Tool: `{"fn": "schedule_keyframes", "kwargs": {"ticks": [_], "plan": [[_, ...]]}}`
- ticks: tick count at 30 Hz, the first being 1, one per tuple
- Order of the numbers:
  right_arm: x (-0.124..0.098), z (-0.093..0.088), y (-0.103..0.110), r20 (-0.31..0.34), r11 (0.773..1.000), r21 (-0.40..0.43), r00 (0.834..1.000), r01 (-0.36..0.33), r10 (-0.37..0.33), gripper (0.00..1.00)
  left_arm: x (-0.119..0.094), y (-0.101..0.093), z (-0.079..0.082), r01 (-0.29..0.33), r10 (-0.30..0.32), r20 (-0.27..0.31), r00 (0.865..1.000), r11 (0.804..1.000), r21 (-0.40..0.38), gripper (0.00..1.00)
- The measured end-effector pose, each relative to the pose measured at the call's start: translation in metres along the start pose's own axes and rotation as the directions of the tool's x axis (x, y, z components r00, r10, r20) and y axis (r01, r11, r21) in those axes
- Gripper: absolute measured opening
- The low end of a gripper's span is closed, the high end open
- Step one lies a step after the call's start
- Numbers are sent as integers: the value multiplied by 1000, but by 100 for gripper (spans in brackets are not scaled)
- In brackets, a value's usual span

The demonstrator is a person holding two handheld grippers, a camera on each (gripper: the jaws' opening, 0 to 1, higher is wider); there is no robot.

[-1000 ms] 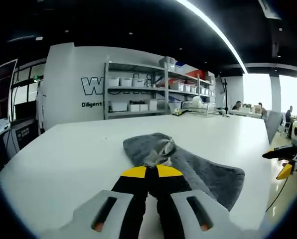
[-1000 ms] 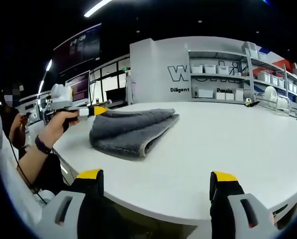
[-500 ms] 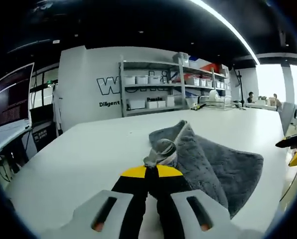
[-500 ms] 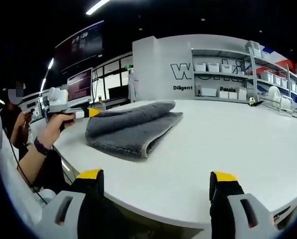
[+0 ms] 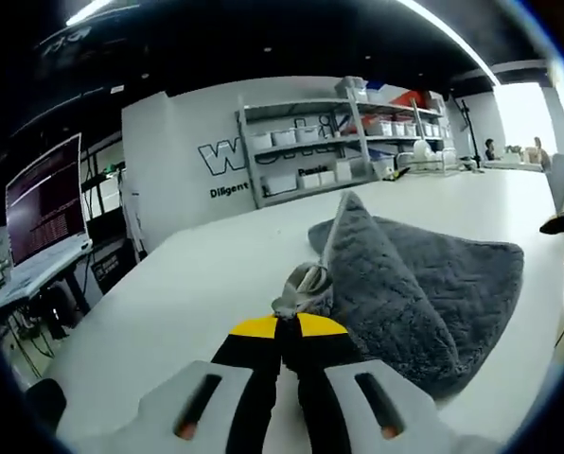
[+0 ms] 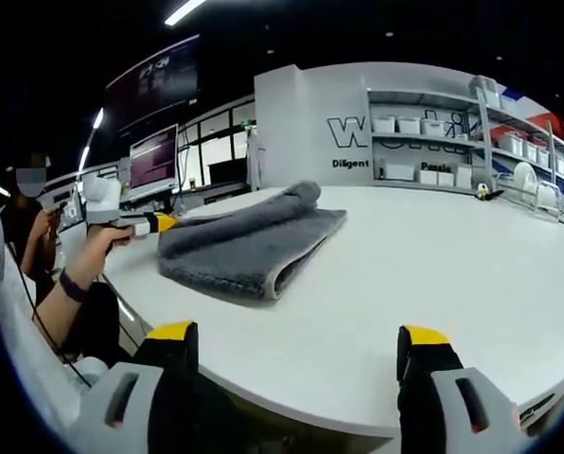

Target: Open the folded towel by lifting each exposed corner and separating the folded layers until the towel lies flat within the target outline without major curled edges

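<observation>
A grey folded towel (image 5: 424,284) lies on the white table (image 5: 187,293). My left gripper (image 5: 288,324) is shut on a corner of the towel (image 5: 306,284), and the top layer rises from it in a tented ridge. In the right gripper view the same towel (image 6: 249,241) lies left of centre, its folded edge facing me. There the left gripper (image 6: 159,223), held by a person's hand, pulls the corner to the left. My right gripper (image 6: 296,342) stands open near the table's front edge, apart from the towel, nothing between its jaws.
The white table (image 6: 471,274) stretches wide to the right of the towel. Shelves with bins (image 6: 424,156) stand against the far wall. A monitor (image 5: 45,203) sits at the left. The person's arm (image 6: 69,293) reaches in from the left.
The left gripper has pulled the towel corner further back and up, so the top layer stands higher in a ridge. The right gripper has stayed in place, open.
</observation>
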State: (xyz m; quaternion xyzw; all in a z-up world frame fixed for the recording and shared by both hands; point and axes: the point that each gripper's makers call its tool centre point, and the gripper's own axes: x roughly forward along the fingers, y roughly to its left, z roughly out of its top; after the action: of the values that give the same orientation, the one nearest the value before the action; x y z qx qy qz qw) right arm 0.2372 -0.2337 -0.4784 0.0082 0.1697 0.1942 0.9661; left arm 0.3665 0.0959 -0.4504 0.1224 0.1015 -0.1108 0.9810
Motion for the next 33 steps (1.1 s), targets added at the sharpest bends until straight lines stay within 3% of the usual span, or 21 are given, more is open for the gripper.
{"fn": "schedule_keyframes", "kwargs": {"ticks": [6, 22, 28, 33], "plan": [[6, 2, 4, -6, 1000, -10, 1000, -15, 15, 88, -3, 8, -11, -28, 28, -23, 999, 1000, 10, 4], [29, 13, 29, -11, 994, -61, 996, -85, 85, 87, -6, 22, -17, -68, 68, -34, 997, 998, 12, 4], [35, 15, 40, -7, 990, -69, 993, -120, 120, 78, -8, 30, -23, -89, 90, -52, 995, 996, 11, 4], [41, 15, 47, -13, 987, -74, 990, -142, 142, 77, -8, 35, -28, -103, 103, -68, 992, 995, 12, 4]]}}
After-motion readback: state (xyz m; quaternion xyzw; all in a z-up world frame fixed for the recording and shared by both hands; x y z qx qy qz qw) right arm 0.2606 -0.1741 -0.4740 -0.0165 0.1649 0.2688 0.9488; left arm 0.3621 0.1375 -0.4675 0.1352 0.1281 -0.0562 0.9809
